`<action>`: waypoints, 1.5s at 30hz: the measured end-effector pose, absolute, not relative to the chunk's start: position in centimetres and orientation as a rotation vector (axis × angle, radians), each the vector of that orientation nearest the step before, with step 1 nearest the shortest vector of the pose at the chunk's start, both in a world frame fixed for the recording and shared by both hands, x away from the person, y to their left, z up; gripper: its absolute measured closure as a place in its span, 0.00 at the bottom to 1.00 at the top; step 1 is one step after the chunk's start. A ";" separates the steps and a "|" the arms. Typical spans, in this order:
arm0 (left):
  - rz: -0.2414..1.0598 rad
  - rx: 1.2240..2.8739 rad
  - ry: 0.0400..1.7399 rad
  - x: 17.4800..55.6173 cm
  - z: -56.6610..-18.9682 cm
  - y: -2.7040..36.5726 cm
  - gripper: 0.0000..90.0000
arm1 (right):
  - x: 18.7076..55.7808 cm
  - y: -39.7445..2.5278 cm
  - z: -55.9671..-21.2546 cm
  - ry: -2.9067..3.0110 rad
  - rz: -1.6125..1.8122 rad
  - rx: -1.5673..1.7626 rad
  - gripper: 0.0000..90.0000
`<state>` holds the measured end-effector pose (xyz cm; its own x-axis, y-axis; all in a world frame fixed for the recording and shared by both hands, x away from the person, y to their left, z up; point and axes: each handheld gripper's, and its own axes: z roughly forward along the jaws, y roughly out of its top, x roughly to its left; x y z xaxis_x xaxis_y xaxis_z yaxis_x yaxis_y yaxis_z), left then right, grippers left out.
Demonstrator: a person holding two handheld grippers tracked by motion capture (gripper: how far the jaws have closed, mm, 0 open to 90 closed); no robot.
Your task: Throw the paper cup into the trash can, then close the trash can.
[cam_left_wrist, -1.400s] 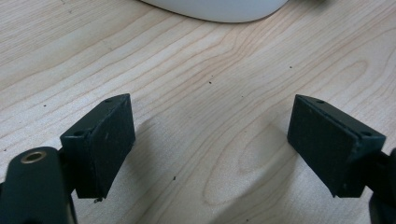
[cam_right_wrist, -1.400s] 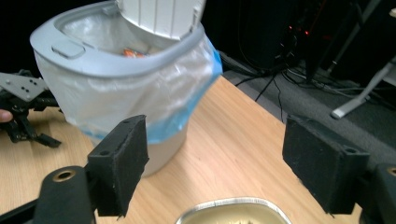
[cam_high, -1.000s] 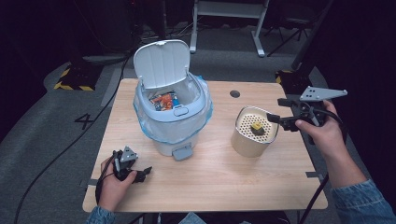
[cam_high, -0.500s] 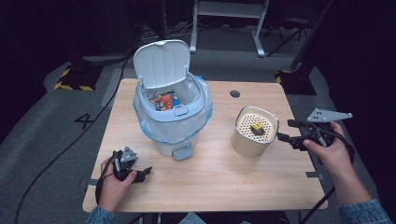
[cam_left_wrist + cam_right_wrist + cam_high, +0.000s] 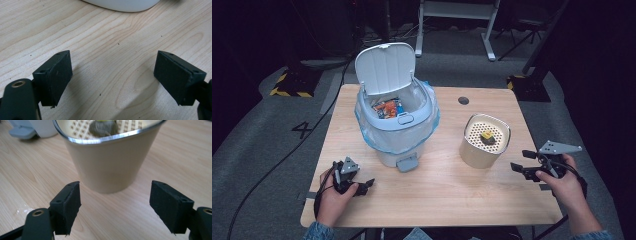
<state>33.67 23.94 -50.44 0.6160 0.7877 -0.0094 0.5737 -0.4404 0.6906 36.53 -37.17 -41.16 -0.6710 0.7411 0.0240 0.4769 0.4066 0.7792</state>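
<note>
A pale blue pedal bin (image 5: 398, 125) with its lid up stands on the wooden table (image 5: 442, 190), lined with a clear bag and holding colourful wrappers (image 5: 386, 108). A beige cup-shaped container (image 5: 484, 141) (image 5: 110, 160) with a perforated insert carries a small yellow-green lump (image 5: 487, 135) (image 5: 103, 127). My right gripper (image 5: 520, 166) (image 5: 116, 206) is open, low and just right of the container, with nothing between its jaws. My left gripper (image 5: 362, 186) (image 5: 112, 77) rests open near the table's front left, over bare wood, short of the bin's base (image 5: 122, 3).
The bin's foot pedal (image 5: 407, 163) (image 5: 21, 131) juts toward the table's front. A round cable hole (image 5: 463, 100) sits near the far edge. Beyond the table lie dark floor, a cable (image 5: 277, 165) and a white stand's legs (image 5: 452, 20).
My right gripper has drawn back from above the container's rim, moving right and toward the front edge, and now hangs lower beside it. The left gripper has stayed put.
</note>
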 end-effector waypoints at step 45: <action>0.458 1.981 0.936 32.4 -40.1 25.9 0.23 | 34.9 -37.4 -50.4 2.323 1.026 1.126 0.22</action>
